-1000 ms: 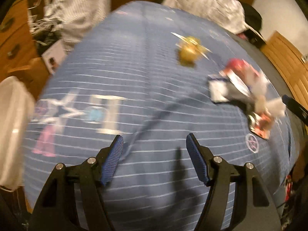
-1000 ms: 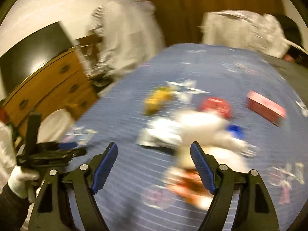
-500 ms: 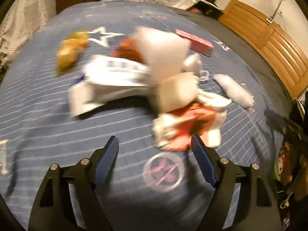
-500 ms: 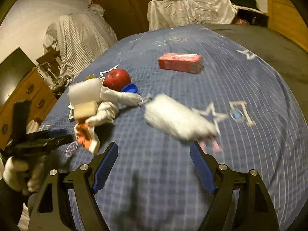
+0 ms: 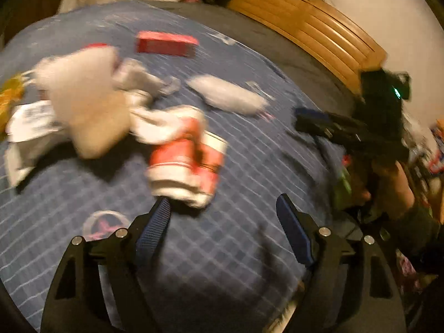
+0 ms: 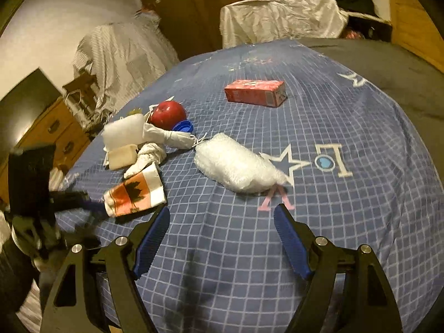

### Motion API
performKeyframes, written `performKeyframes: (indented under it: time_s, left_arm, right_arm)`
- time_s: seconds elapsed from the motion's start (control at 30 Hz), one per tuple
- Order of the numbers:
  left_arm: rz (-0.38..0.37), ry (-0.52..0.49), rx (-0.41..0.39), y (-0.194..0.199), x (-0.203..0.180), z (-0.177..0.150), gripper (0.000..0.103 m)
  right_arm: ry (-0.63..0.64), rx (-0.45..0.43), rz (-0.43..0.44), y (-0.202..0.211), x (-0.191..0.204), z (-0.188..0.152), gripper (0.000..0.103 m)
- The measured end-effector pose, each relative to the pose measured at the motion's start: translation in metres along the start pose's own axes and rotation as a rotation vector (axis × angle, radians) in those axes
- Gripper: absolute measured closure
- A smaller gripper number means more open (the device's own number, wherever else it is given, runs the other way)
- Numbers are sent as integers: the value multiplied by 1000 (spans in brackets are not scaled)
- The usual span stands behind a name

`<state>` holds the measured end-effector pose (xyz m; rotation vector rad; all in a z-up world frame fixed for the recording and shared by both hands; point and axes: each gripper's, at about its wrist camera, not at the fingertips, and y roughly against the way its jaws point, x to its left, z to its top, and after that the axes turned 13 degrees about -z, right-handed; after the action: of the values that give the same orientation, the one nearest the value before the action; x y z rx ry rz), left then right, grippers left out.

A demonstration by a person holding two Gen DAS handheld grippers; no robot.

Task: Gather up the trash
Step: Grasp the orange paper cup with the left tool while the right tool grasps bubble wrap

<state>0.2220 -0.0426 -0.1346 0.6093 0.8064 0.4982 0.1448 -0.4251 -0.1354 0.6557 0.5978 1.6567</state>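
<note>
Two open grippers over a blue checked bed cover (image 6: 347, 116) with trash on it.

The left gripper (image 5: 222, 212) has just been opening and closing a little; its jaws stand wide apart with nothing between them, and its left blue pad sits just under a crushed red and white paper cup (image 5: 188, 163) in the middle of the blurry left view. The right gripper (image 6: 222, 219) is wide open too and holds nothing. Just above it lies a white lump of bubble wrap (image 6: 236, 166). A red cardboard box (image 6: 255, 93) lies higher up, and a red round ball (image 6: 168, 111) sits at the upper left.
</note>
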Motion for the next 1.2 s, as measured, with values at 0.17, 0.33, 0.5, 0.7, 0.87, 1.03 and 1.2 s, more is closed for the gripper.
performKeyframes:
  time_s: [0.17, 0.33, 0.5, 0.7, 0.87, 1.03, 1.2]
  left_arm:
    - [85, -15, -58, 17, -3, 8, 27]
    - [181, -71, -2, -1, -9, 22, 27]
    - [217, -43, 63, -17, 3, 27, 27]
    - [248, -51, 106, -37, 5, 30, 35]
    - [273, -43, 87, -36, 4, 29, 50]
    - [282, -40, 56, -34, 0, 26, 64]
    - [273, -8, -24, -16, -11, 8, 75]
  right_arm:
    - [185, 20, -26, -10, 12, 18, 24]
    - [415, 82, -48, -37, 32, 47, 22]
    - [521, 167, -31, -71, 47, 70, 21]
    - [531, 272, 2, -108, 51, 75, 21]
    - [464, 288, 44, -118, 46, 73, 30]
    - [449, 244, 16, -104, 53, 65, 48]
    - [352, 155, -11, -79, 50, 53, 50]
